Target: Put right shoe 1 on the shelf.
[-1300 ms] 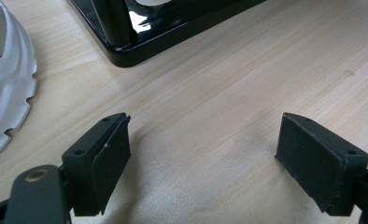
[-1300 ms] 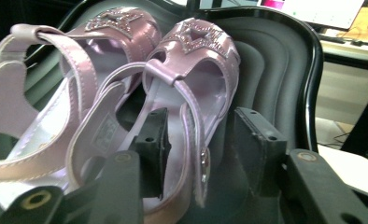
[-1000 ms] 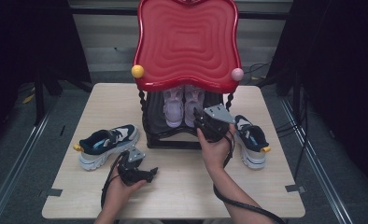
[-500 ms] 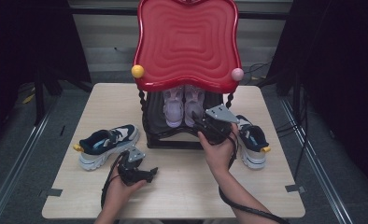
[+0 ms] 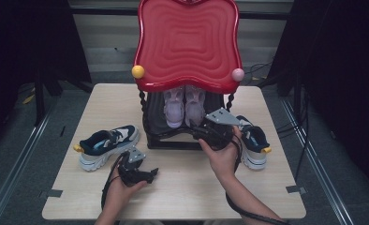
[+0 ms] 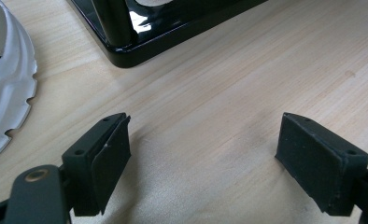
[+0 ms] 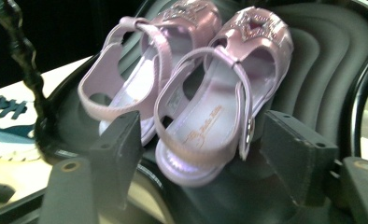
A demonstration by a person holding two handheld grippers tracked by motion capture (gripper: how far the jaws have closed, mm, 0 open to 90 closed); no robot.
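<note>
Right tool (image 7: 198, 140) nearer lilac sandals (image 7: 210, 98)

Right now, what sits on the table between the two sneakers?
In the high view, the black rack under its red top, holding the lilac sandals, stands between the left sneaker and the right sneaker.
</note>
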